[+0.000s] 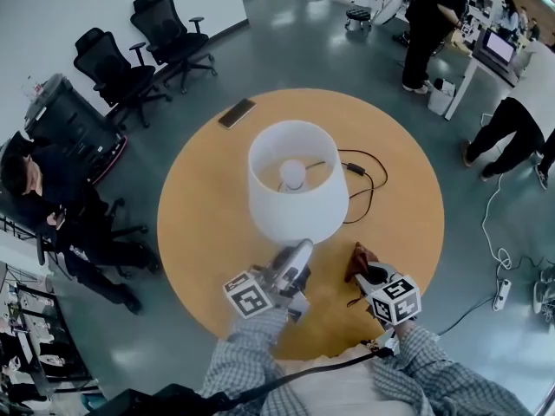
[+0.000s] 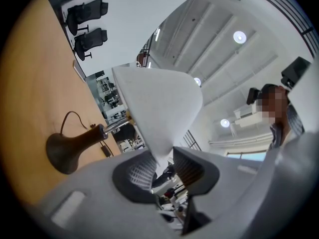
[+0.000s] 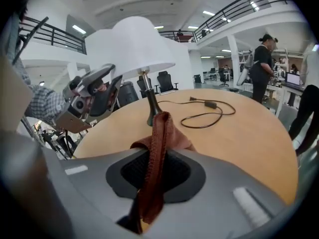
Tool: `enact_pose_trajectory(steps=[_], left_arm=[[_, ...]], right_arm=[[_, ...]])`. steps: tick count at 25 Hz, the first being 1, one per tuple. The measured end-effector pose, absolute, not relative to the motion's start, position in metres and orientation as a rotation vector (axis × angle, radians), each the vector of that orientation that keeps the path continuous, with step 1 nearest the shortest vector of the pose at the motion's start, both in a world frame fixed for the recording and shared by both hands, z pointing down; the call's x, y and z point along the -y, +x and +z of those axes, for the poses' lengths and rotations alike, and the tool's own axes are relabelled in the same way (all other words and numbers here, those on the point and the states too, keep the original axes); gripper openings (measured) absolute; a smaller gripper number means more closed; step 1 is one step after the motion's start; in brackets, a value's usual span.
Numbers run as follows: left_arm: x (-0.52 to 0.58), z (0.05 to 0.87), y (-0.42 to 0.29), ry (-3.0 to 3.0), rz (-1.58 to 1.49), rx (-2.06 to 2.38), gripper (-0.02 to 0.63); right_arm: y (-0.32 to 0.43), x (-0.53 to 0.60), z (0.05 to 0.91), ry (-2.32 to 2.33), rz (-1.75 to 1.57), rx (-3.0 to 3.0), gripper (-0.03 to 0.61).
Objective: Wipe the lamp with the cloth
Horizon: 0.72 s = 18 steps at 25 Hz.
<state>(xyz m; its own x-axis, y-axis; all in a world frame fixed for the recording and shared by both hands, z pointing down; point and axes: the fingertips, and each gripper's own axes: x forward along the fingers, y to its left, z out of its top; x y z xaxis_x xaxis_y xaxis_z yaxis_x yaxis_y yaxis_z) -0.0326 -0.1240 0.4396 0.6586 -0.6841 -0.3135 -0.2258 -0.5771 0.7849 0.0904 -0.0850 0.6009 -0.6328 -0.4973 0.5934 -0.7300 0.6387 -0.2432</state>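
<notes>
Our checked sleeves (image 1: 251, 367) sit lowest in the head view, each ending in a grey plastic claw with a marker cube. Our right claw (image 3: 157, 169) is clamped tight on the cloth (image 3: 160, 133), a rust-brown rag with a coarse knitted weave. It is folded into a narrow ridge between the ribbed black pads, and its loose end trails back under the jaws. From above, the cloth hangs over the tabletop (image 1: 208, 232) near the front edge, just right of the lamp (image 1: 297, 180) and apart from it.

Our left claw (image 2: 164, 166) is closed on the shade (image 2: 159, 108), its pads pinching the thin lower rim on the side nearest us. That shade is a smooth, matte white drum, narrower at the top and open there. Looking down into it, we see one round white bulb (image 1: 292, 173). Below the shade, a bright metal stem (image 2: 113, 127) runs into a dark brown, bell-shaped base (image 2: 70, 146) that stands on the tabletop.

We see the tabletop as a round disc of warm tan wood with a flat, even finish. On it, right of the lamp, a thin black cord (image 1: 368, 185) lies in loose loops. At the far left edge lies a dark, flat phone (image 1: 237, 112)
</notes>
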Motion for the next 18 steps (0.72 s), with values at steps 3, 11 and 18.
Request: enact_pose_trajectory(steps=[3,11,18], left_arm=[[0.118,0.444,-0.036,2.136,-0.779,0.699,0.103],[0.125,0.441,-0.043,2.139,-0.781,0.73,0.11],[0.121,0.442,-0.043,2.14,-0.758,0.73,0.133]], right_arm=[[0.048,0.08,0.624,0.838,0.651,2.369,0.056],[0.014,0.077,0.647,0.753,0.636,2.316,0.057],[0.011,0.079,0.651,0.749,0.64,2.321,0.059]])
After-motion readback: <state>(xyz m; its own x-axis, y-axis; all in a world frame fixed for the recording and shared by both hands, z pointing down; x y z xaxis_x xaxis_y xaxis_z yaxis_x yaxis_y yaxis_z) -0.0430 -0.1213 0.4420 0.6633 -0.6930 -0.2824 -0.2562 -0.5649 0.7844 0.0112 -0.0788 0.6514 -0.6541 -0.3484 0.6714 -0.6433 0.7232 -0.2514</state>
